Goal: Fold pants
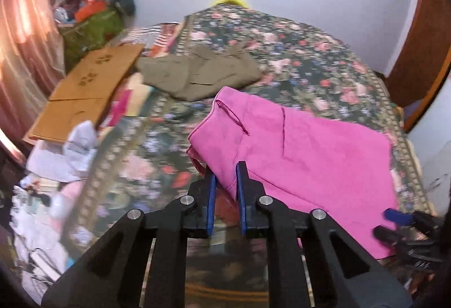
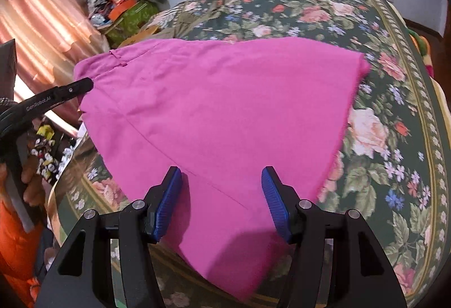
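Pink pants [image 1: 304,150] lie folded on the floral bedspread [image 1: 310,65]; they also fill the middle of the right wrist view [image 2: 225,110]. My left gripper [image 1: 227,171] is narrowed on the waist-end edge of the pants, with pink cloth between its blue pads. It also shows at the left of the right wrist view [image 2: 84,85], at that same edge. My right gripper [image 2: 221,181] is open, its blue pads wide apart over the near end of the pants, holding nothing. It shows blurred at the lower right of the left wrist view [image 1: 391,223].
Olive-green pants [image 1: 203,74] lie farther up the bed. A flat cardboard sheet [image 1: 87,91] and a pile of clothes and bags [image 1: 93,15] sit at the left. Curtains [image 2: 42,26] hang left. Loose papers and clutter [image 1: 42,209] lie by the bed's left edge.
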The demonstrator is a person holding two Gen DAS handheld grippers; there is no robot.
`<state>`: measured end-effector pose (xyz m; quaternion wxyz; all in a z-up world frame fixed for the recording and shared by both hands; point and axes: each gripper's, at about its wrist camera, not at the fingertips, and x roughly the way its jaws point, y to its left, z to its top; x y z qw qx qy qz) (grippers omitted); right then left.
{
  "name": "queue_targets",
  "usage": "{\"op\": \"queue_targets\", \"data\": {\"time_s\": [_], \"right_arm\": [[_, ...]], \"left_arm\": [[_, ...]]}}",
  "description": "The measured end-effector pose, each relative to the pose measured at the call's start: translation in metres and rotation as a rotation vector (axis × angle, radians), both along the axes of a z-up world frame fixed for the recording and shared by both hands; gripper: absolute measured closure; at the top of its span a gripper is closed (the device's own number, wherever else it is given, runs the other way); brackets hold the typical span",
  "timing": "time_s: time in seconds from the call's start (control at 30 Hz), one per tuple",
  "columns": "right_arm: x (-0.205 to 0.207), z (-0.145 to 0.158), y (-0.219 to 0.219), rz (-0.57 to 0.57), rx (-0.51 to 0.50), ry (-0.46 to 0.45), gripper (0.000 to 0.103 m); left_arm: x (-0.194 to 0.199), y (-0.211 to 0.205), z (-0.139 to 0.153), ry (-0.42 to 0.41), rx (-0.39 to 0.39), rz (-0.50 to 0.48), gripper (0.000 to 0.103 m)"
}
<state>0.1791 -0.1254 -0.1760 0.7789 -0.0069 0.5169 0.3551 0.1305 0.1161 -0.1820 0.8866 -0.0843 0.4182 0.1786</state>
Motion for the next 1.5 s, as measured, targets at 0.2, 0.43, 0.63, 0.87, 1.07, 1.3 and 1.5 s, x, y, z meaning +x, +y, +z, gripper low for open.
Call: {"op": "queue_targets", "data": {"time_s": [0.2, 0.43, 0.63, 0.87, 1.07, 1.3, 1.5], "right_arm": [[-0.001, -0.003, 0.011, 0.025, -0.015, -0.013, 0.048], [-0.004, 0.002, 0.002, -0.006, -0.045, -0.017, 0.048], [-0.01, 0.01, -0.031, -0.075, -0.012, -0.01, 0.048], [-0.016, 0.026, -0.064, -0.153, -0.009, -0.053, 0.048], [-0.017, 0.029, -0.079, -0.184, -0.022, -0.067, 0.048], [-0.025, 0.026, -0.077, -0.139, -0.074, -0.091, 0.048], [-0.024, 0.027, -0.074, -0.14, -0.06, -0.094, 0.048]], "left_arm": [[-0.012, -0.001, 0.014, -0.044, 0.125, -0.022, 0.09], [-0.002, -0.068, 0.058, -0.173, 0.263, -0.233, 0.09], [0.02, -0.12, 0.07, -0.177, 0.17, -0.446, 0.09], [0.051, -0.165, 0.045, -0.044, 0.0, -0.607, 0.09], [0.066, -0.188, 0.009, 0.09, -0.149, -0.66, 0.09], [0.061, -0.207, -0.015, 0.154, -0.119, -0.702, 0.09], [0.057, -0.201, -0.001, 0.146, -0.154, -0.722, 0.073]]}}
